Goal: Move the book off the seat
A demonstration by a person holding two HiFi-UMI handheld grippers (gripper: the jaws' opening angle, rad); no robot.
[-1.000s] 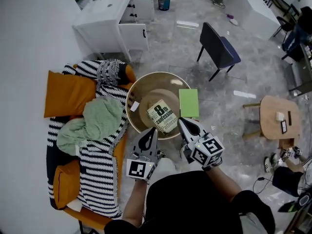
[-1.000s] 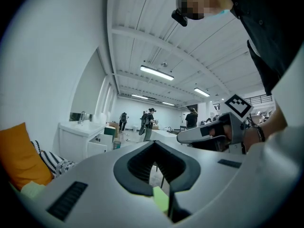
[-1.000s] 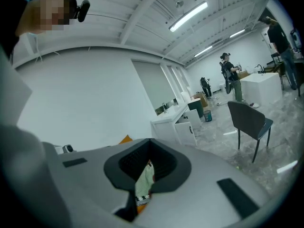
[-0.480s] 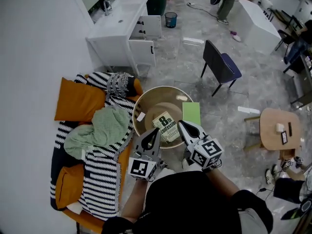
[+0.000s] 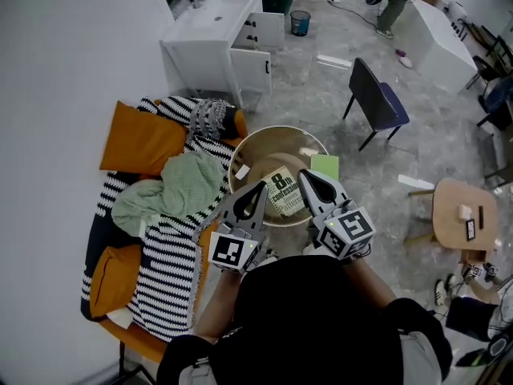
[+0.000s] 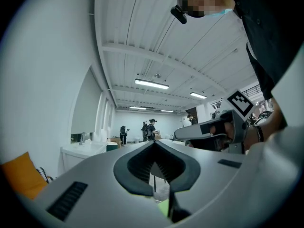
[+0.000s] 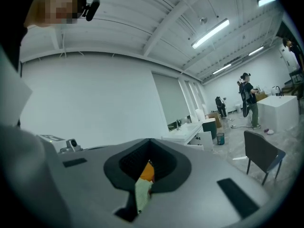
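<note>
A book (image 5: 285, 192) with a pale cover and black lettering lies flat in the round, tan, bowl-shaped seat (image 5: 256, 146). A light green book (image 5: 325, 165) rests on the seat's right rim. Both grippers are held level, high above the seat's near edge, close in front of my body. The left gripper (image 5: 260, 189) (image 6: 154, 145) has its jaws together and nothing between them. My right gripper (image 5: 305, 175) (image 7: 149, 142) is shut and empty too, its tip over the book's right side as seen from above. Neither gripper touches the book.
Left of the seat stands a sofa with a black-and-white striped blanket (image 5: 164, 263), orange cushions (image 5: 142, 140) and a green cloth (image 5: 172, 191). A white sink cabinet (image 5: 228, 34) is at the back, a dark chair (image 5: 377, 99) to the right, a small wooden table (image 5: 469, 215) further right.
Both grippers have risen toward the head camera and look larger. The view has shifted, so the seat and book sit a little further right. The book has not moved on the seat.
</note>
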